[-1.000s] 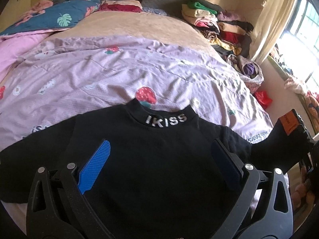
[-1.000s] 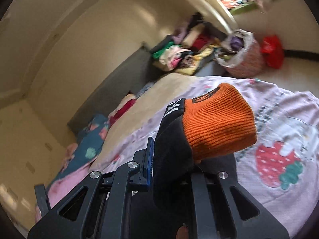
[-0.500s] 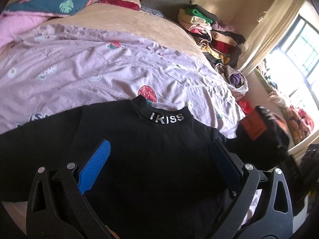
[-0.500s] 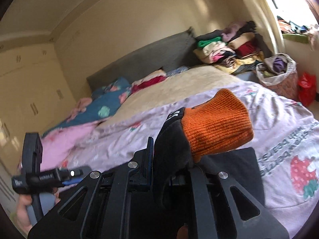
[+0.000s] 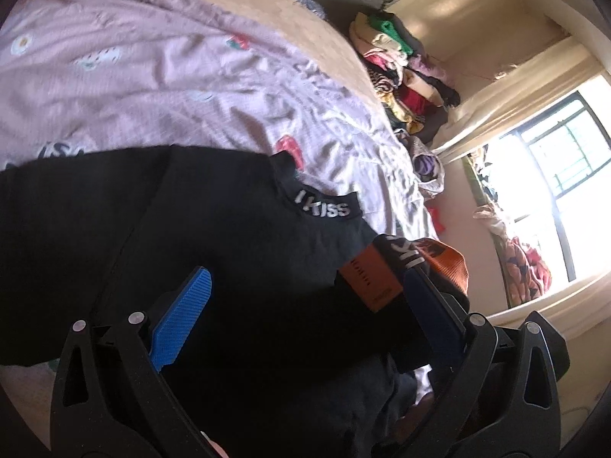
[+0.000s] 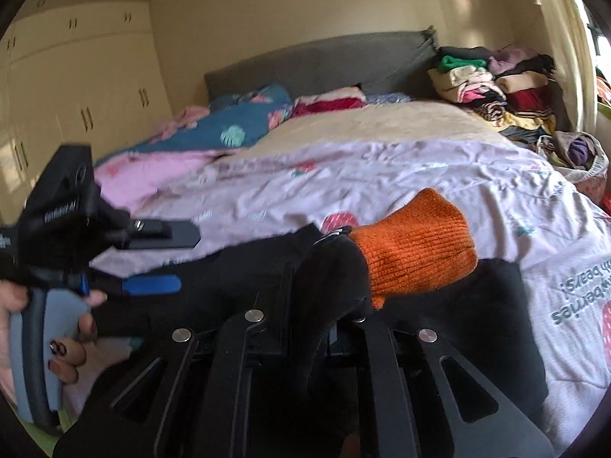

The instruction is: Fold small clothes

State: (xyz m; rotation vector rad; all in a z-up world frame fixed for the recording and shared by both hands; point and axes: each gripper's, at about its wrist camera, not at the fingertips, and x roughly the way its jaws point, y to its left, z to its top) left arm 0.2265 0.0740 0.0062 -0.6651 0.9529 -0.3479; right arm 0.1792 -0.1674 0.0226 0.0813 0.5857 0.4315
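Observation:
A black sweater [image 5: 236, 252] with "IKISS" on its collar [image 5: 324, 208] lies flat on the lilac quilt [image 5: 160, 87]. My left gripper [image 5: 305, 309] stands wide open just over the sweater's chest, and its blue pads [image 5: 183, 316] grip nothing. My right gripper [image 6: 324, 282] is shut on the sweater's sleeve, whose orange cuff [image 6: 416, 259] sticks out past the fingers. The sleeve hides the pads. That cuff [image 5: 446, 267] and an orange patch [image 5: 370, 280] hang over the sweater's right shoulder. The left gripper [image 6: 152, 259], held by a hand [image 6: 72, 347], shows at the left.
A pile of folded clothes [image 6: 496, 84] rises at the bed's far right, with a full laundry basket [image 6: 573, 152] in front of it. A blue floral cover [image 6: 244, 122] and a grey headboard [image 6: 324, 65] lie at the back. A window [image 5: 553, 160] is on the right and wardrobes [image 6: 76, 87] on the left.
The right gripper has carried the orange-cuffed sleeve leftwards over the sweater's body. The left gripper has rolled, sunk closer to the sweater and now shows in the right wrist view.

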